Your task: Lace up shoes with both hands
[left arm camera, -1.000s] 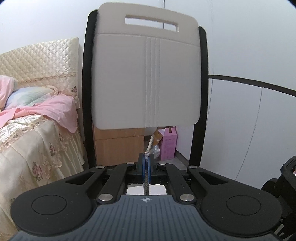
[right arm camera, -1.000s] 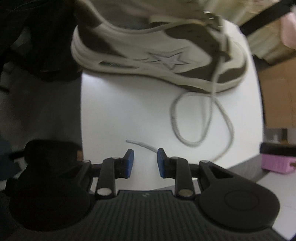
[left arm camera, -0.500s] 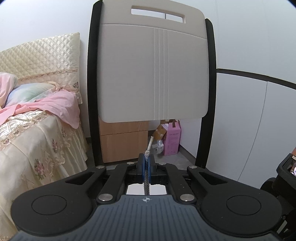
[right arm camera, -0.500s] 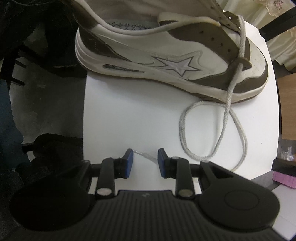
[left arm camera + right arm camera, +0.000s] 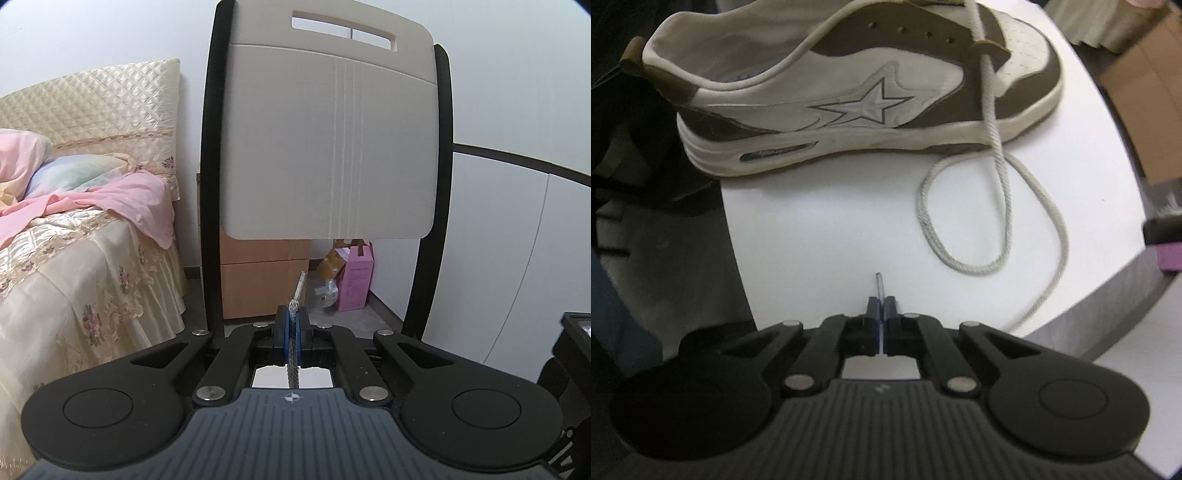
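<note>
The right gripper (image 5: 882, 303) has its blue pads pressed together on the clear plastic tip of the shoelace (image 5: 997, 155); half a second ago the jaws stood apart with that tip lying loose between them on the white tabletop (image 5: 820, 229). The tip now pokes out past the pads toward the sneaker (image 5: 849, 92). The left gripper (image 5: 293, 314) is clamped on the other lace end (image 5: 295, 299), as before, its aglet sticking up and slightly right beyond the pads.

The sneaker, cream and brown with a stitched star on its side, lies across the far part of the tabletop, its long axis left to right, heel at the left and toe at the right. From an eyelet near the toe the lace drops over the sole and makes a loose loop on the tabletop to the right of the right gripper.

The sneaker's top edge is cut off by the frame. Behind the left gripper stands a grey chair back (image 5: 328, 140), hiding part of a wooden cabinet (image 5: 262, 280); a bed (image 5: 74, 229) lies at the left.
</note>
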